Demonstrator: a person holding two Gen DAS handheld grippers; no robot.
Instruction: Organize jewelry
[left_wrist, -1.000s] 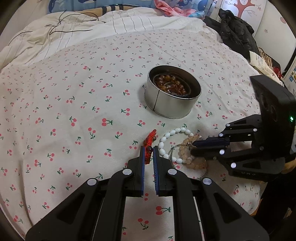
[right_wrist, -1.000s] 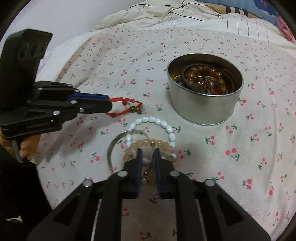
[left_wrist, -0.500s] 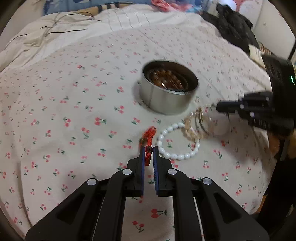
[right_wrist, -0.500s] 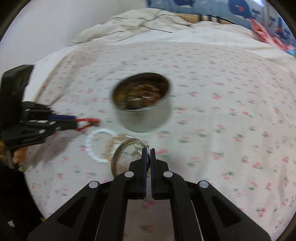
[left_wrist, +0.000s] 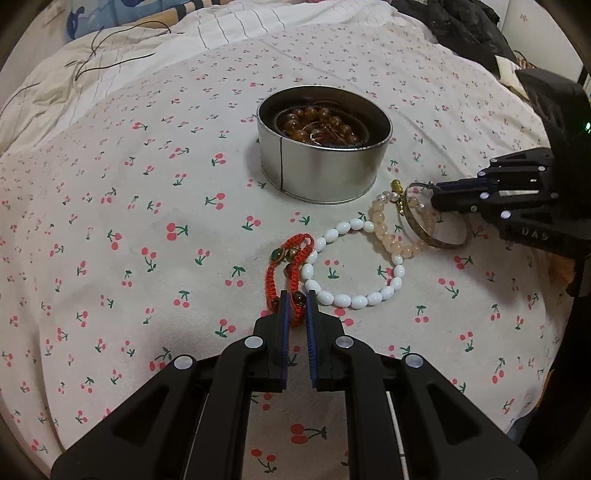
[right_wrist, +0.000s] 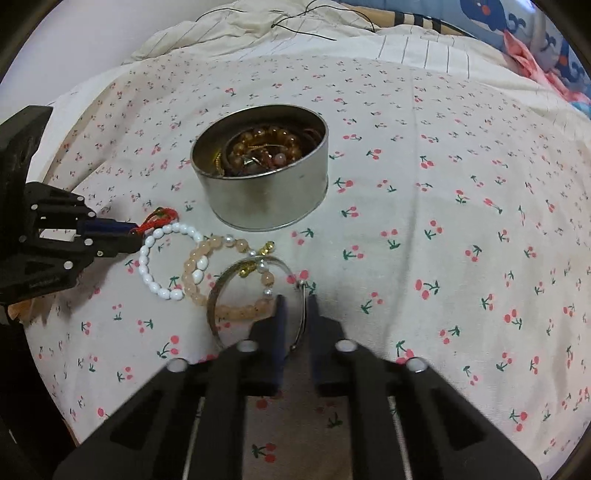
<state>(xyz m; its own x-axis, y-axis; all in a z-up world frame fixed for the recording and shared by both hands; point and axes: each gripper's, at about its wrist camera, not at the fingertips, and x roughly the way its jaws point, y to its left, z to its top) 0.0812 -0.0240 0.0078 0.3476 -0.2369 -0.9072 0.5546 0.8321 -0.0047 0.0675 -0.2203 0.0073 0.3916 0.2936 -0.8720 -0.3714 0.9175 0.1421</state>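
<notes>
A round metal tin (left_wrist: 325, 162) holding brown bead bracelets stands on the cherry-print bedspread; it also shows in the right wrist view (right_wrist: 264, 184). My left gripper (left_wrist: 296, 297) is shut on a red cord bracelet (left_wrist: 291, 258) lying on the cloth. A white bead bracelet (left_wrist: 354, 266) and a peach bead bracelet (left_wrist: 391, 236) lie beside it. My right gripper (right_wrist: 295, 301) straddles the rim of a thin metal bangle (right_wrist: 255, 295) with its fingers slightly apart; the bangle rests on the cloth over the peach beads (right_wrist: 207, 273).
Rumpled white bedding with a black cable (left_wrist: 110, 59) lies behind the tin. Dark clothing (left_wrist: 465, 26) is piled at the far right. The bed edge drops off near the right gripper (left_wrist: 554, 332).
The right gripper lifted the bangle toward the tin, then came back down; its fingers have parted a little and the bangle rests on the cloth. The left gripper keeps its hold on the red bracelet.
</notes>
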